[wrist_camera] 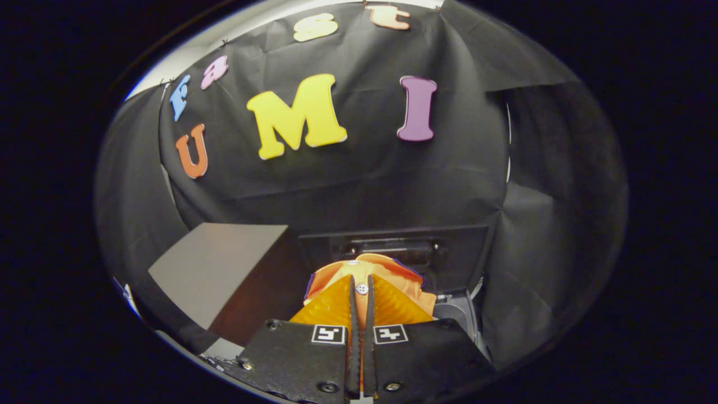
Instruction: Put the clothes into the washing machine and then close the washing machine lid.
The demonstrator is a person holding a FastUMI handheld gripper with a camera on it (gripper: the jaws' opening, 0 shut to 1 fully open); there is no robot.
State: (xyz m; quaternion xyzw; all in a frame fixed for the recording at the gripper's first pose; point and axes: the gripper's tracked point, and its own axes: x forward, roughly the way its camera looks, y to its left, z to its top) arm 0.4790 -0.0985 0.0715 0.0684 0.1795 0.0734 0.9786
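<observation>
Here we see the gripper (362, 286) with its fingers (353, 336) drawn nearly together, clamped on an orange garment (387, 269) with small white buttons. The cloth is pinched between the fingers and bunches up just ahead of their tips, spreading to both sides. Beyond it we see the dark raised lid (449, 252) of the washing machine (457, 314), whose pale rim shows just beside the garment. A grey surface (216, 266) lies off to the side.

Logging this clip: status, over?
Tool shut on orange garment, fabric bunched beyond the fingers. Washing machine just ahead, lid not yet closed. Nothing seen blocking.
</observation>
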